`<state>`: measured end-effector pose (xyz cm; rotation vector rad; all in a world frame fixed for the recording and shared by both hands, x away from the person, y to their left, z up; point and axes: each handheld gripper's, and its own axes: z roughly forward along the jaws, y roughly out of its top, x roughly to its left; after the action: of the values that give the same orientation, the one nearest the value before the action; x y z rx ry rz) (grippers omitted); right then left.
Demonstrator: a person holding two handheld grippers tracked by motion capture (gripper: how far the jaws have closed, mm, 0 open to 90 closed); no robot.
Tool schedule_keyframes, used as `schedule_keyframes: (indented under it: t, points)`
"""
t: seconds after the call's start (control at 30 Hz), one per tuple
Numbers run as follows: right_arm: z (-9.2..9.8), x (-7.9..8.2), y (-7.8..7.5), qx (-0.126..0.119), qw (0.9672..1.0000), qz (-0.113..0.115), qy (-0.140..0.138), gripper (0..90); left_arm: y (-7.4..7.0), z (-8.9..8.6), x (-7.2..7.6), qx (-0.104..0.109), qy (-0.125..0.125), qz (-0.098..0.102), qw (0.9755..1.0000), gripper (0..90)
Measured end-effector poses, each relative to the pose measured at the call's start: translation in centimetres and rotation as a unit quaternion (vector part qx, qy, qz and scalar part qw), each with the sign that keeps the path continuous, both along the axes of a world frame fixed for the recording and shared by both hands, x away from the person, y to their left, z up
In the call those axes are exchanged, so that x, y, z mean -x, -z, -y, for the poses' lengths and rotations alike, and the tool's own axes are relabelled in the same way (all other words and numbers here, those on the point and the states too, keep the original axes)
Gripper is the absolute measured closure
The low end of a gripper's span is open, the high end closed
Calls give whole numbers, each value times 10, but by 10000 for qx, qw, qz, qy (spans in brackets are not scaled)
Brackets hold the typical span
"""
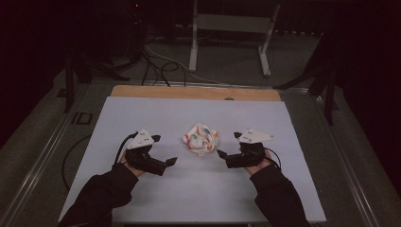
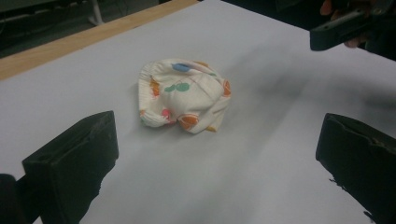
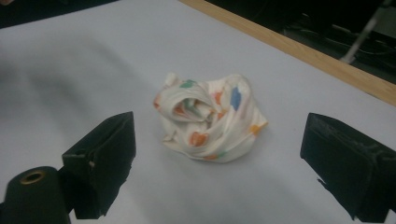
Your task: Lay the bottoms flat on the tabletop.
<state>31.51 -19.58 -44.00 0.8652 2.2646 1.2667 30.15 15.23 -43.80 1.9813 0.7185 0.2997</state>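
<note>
A crumpled white cloth (image 1: 201, 138) with coloured spots lies near the middle of the pale worktop (image 1: 142, 118). The left gripper (image 1: 164, 150) and right gripper (image 1: 228, 144) flank it, each near but not touching, jaws spread wide apart and empty.

A white sheet (image 1: 189, 189) covers the wooden table (image 1: 194, 92).

My crumpled cloth (image 2: 183, 95) hides its own underside and inner folds. In my left gripper view, my right gripper (image 2: 343, 27) is cut off at the top right corner (jaws unclear).
</note>
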Motion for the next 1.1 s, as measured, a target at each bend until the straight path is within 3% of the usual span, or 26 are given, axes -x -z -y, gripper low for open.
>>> schedule_keyframes:
  t: [0.23,0.43,0.5,0.6,0.67,0.73,0.77,0.83,0.87,0.97,1.1]
  points:
    - [-5,-11,9,38,9997,43,237,106,14,13,-14,-29,-242,-191,9995,3]
    - [-10,-19,20,37,9995,-92,311,103,29,22,-27,-307,-652,-116,9973,4]
    - [-12,-21,25,-6,9990,-156,419,105,34,23,-30,-228,-651,-73,9976,4]
    - [-14,-25,32,-37,9985,-312,448,105,40,26,-37,-221,-776,-399,9959,5]
    - [-18,-28,38,125,9971,-443,602,105,45,30,-41,-324,-860,-589,9940,16]
    - [-18,-30,40,65,9969,-514,590,105,49,34,-45,-408,-895,-733,9924,31]
    - [-18,-32,42,-10,9966,-555,602,106,52,36,-46,-425,-928,-781,9917,89]
    - [-18,-33,44,0,9967,-566,590,108,54,37,-48,-400,-939,-831,9913,121]
    - [-20,-35,45,-43,9962,-611,614,133,57,39,-50,-293,-989,-914,9905,180]
    - [-21,-37,47,9,9954,-670,691,164,63,41,-56,-219,-1106,-1065,9879,214]
    - [-23,-45,53,39,9931,-721,926,281,67,45,-66,-137,-1269,-1210,9844,319]
